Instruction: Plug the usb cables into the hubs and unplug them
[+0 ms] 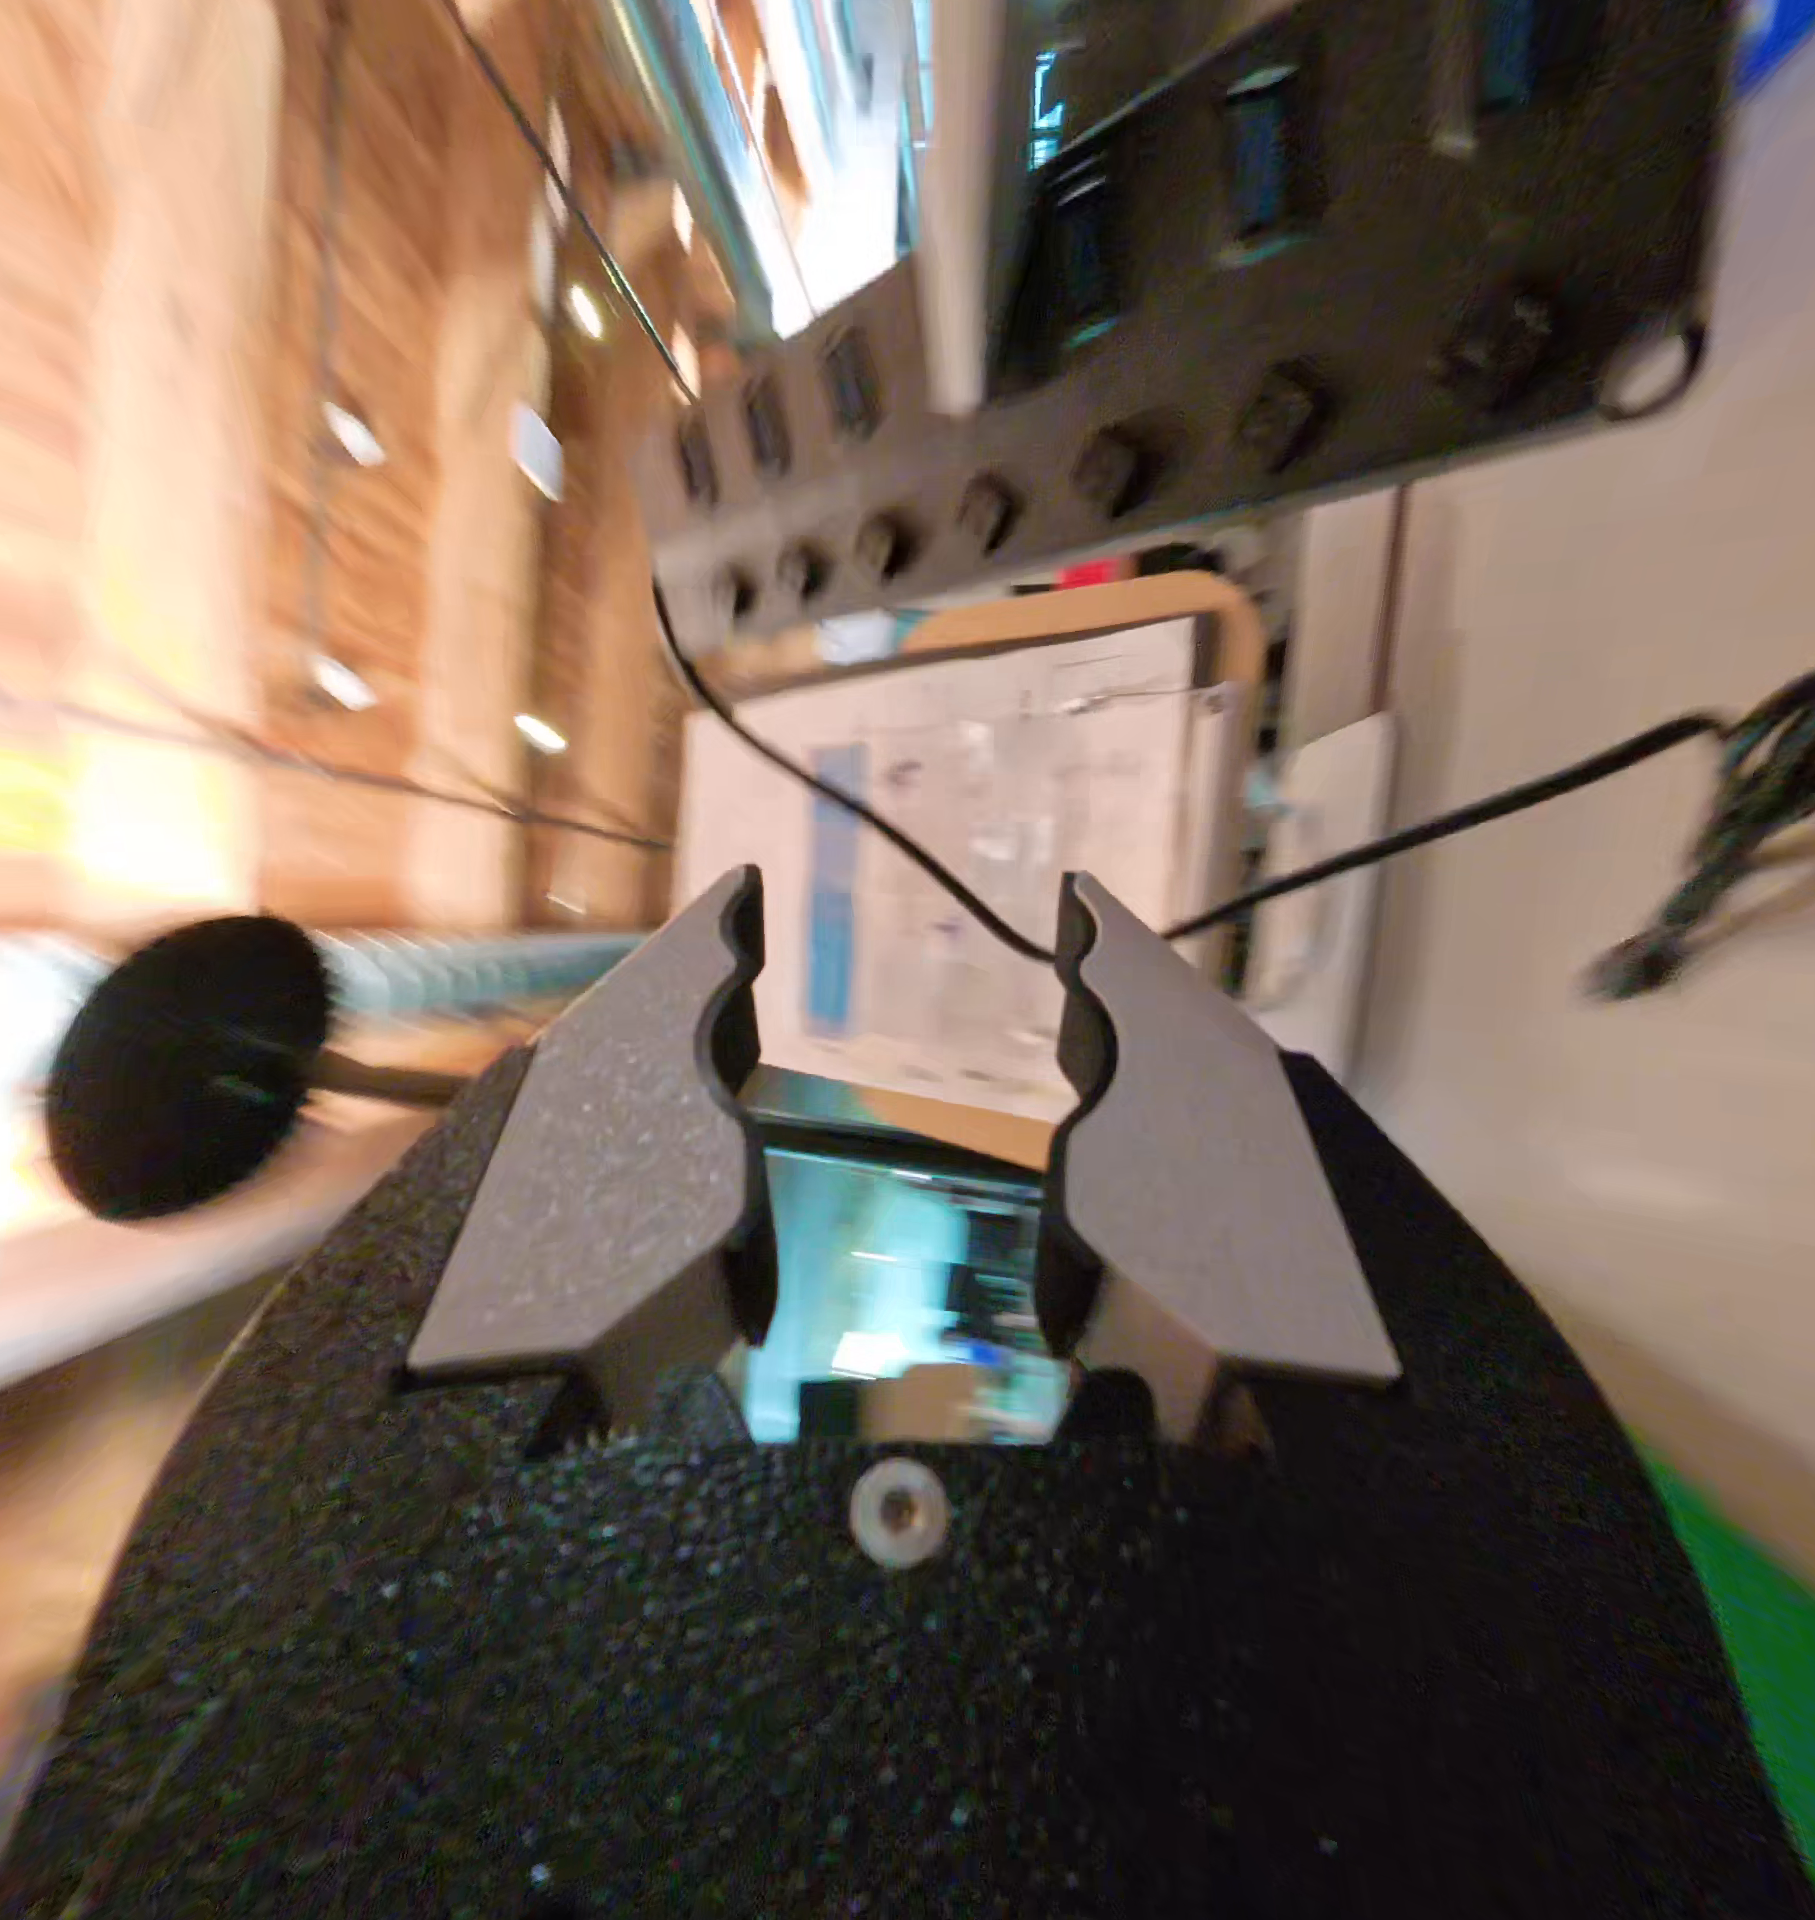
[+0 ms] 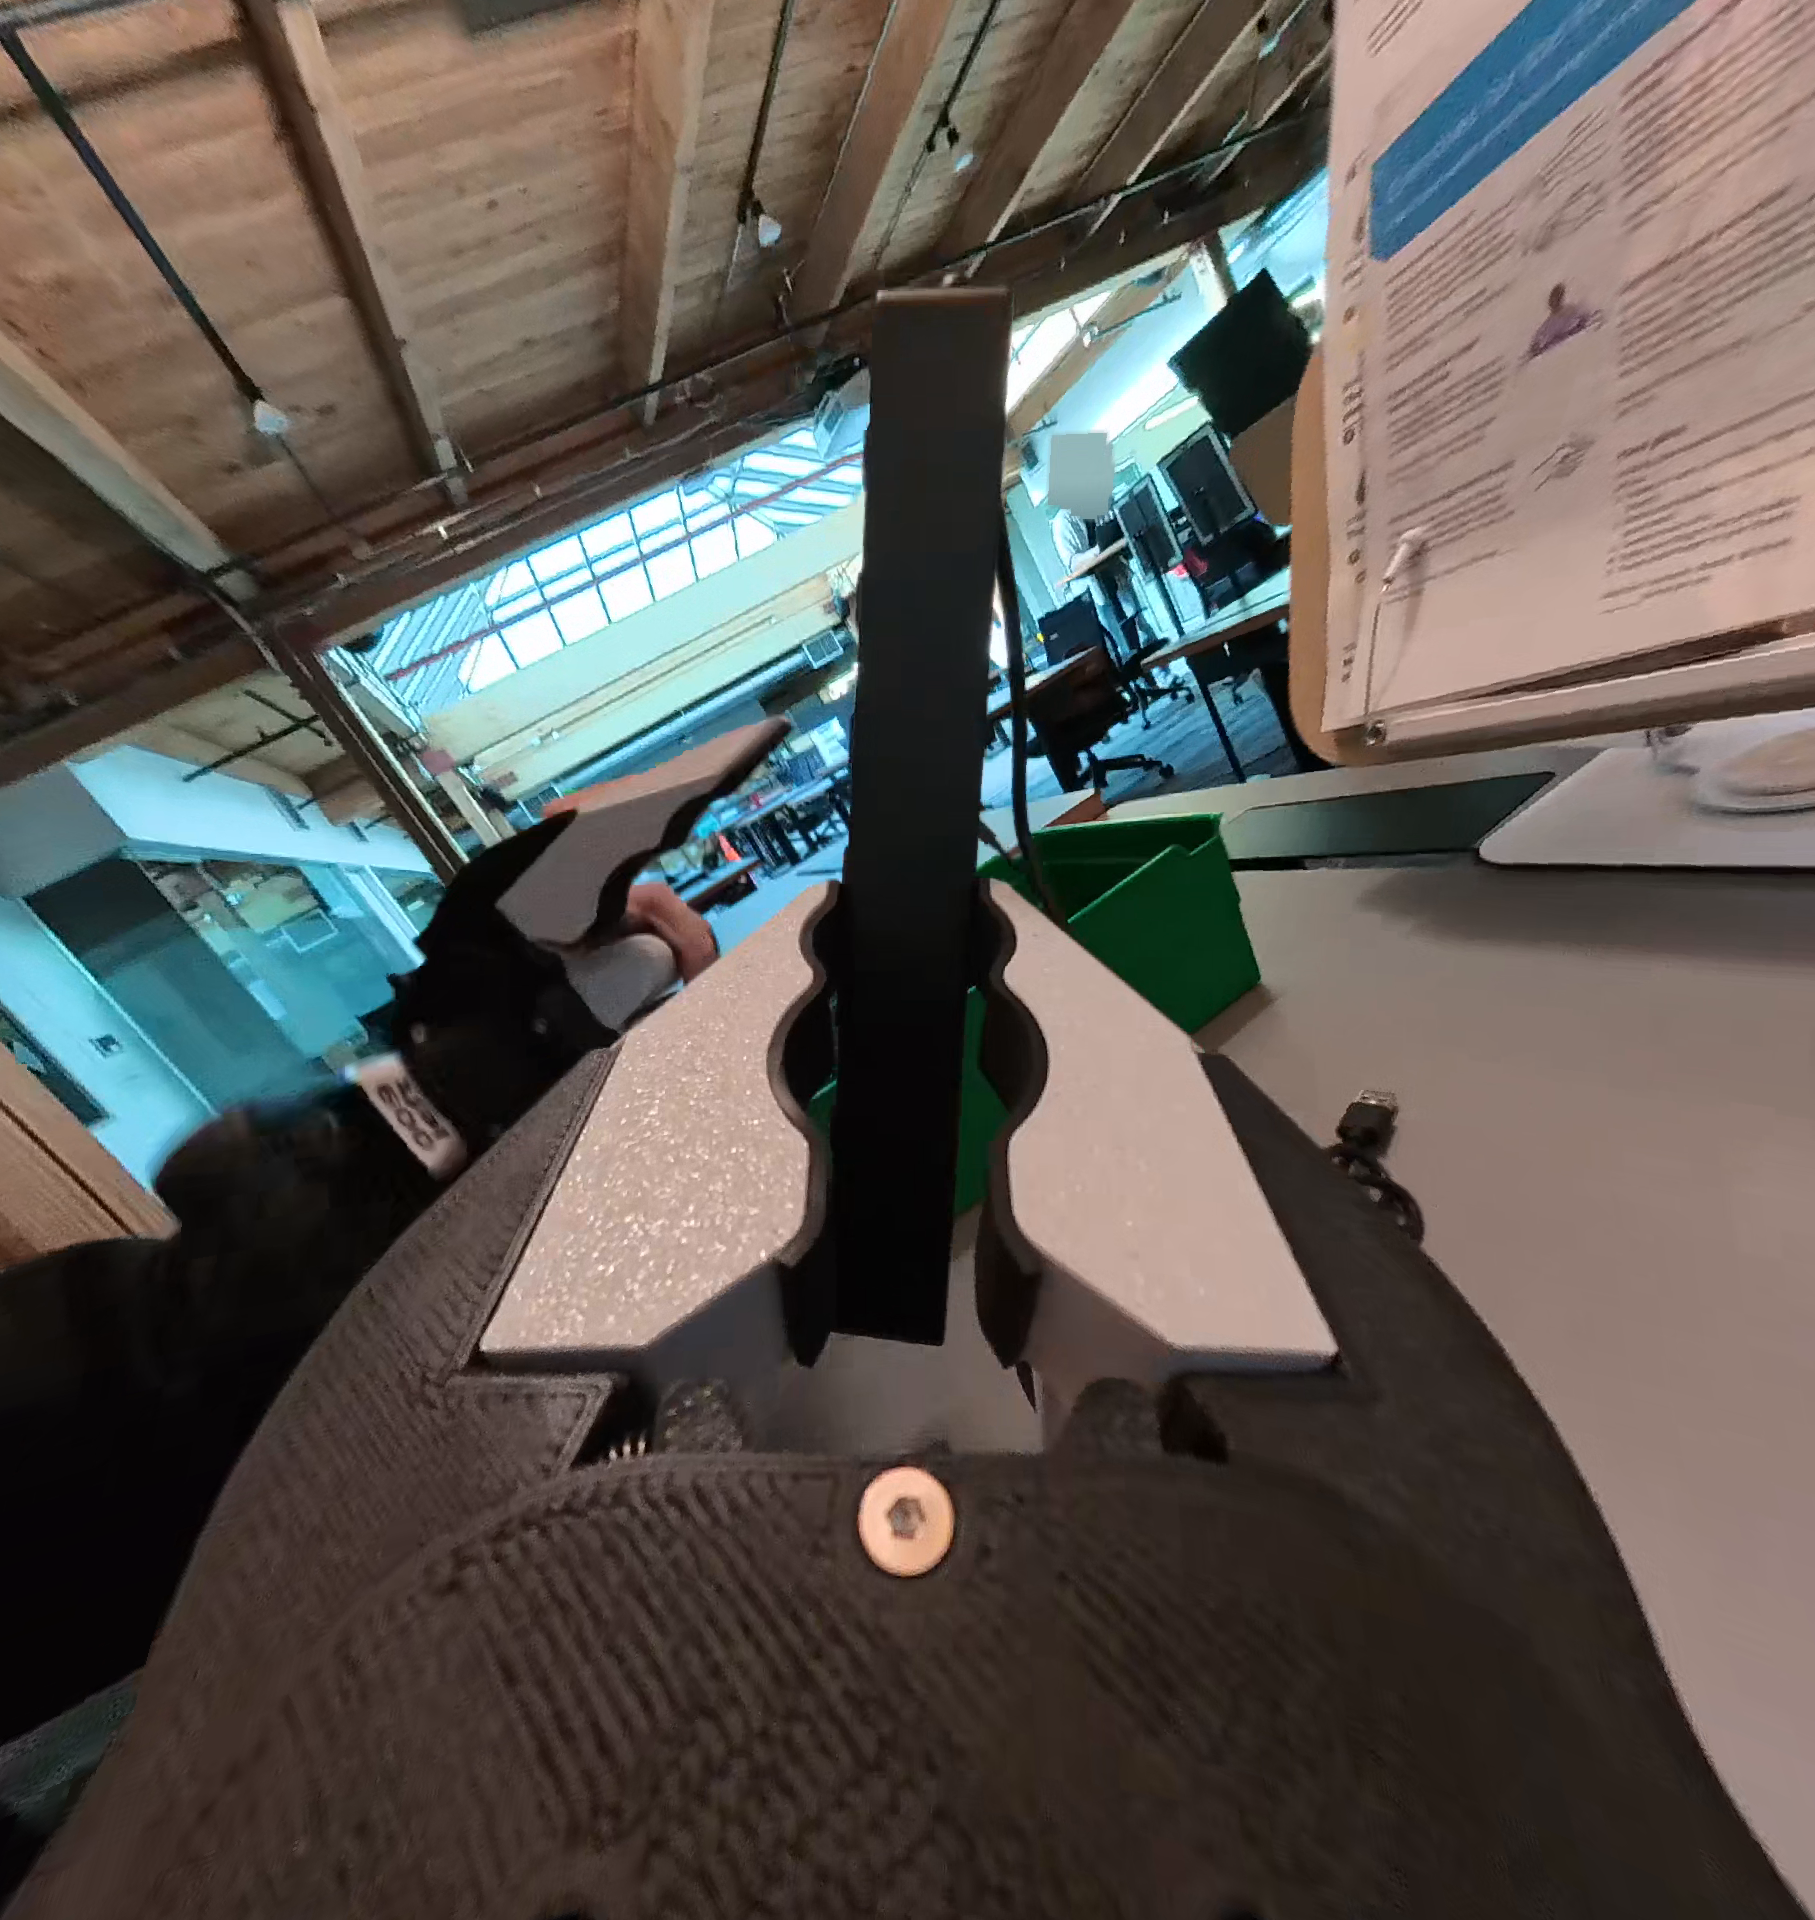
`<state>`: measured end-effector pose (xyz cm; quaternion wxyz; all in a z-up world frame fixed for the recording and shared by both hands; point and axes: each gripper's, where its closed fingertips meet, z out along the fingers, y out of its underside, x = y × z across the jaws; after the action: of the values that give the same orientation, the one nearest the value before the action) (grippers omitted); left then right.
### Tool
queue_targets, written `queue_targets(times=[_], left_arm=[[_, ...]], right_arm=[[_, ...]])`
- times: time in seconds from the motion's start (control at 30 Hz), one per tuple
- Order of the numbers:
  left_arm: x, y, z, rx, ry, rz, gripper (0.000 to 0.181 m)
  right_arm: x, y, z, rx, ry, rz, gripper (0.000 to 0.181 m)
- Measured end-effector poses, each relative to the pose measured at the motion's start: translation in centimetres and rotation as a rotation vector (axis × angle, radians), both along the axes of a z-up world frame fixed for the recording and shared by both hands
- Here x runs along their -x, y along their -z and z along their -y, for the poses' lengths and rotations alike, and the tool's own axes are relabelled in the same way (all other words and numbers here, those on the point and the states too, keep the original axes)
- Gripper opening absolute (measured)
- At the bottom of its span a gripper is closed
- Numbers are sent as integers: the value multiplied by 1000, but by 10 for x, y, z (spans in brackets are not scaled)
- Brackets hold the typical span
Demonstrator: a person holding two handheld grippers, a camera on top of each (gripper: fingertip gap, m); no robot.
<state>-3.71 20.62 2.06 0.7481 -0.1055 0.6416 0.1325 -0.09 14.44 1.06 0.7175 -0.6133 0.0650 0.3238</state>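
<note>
Black and slab-shaped, the hub [image 2: 913, 831] stands upright clamped in the right gripper [image 2: 908, 1091], while the left gripper [image 1: 908, 997] hangs open and empty in front of its ports [image 1: 861, 395], none visibly filled. By my judgement plugging has not begun: a cable [image 2: 1368, 1122] lies loose on the grey table [image 2: 1609, 1195] near a green bin [image 2: 1142, 935]. Around is a workshop with a wooden ceiling [image 2: 467, 260], a skylight and a poster [image 2: 1609, 364].

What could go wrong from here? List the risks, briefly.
1. The right gripper clamps the hub only near one end; pushing a plug in might lever it loose.
2. A thin black cable hangs across the open left gripper's path and could snag.
</note>
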Motion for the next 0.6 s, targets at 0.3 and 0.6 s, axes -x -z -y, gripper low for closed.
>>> queue_targets(times=[0.3, 0.6], left_arm=[[-27, -10, 28, 1670, 174, -105, 76], [-64, -21, 54, 1881, 111, -219, 83]], right_arm=[[1, 2, 3, -31, -131, -129, 23], [14, -8, 11, -99, -456, -513, 23]])
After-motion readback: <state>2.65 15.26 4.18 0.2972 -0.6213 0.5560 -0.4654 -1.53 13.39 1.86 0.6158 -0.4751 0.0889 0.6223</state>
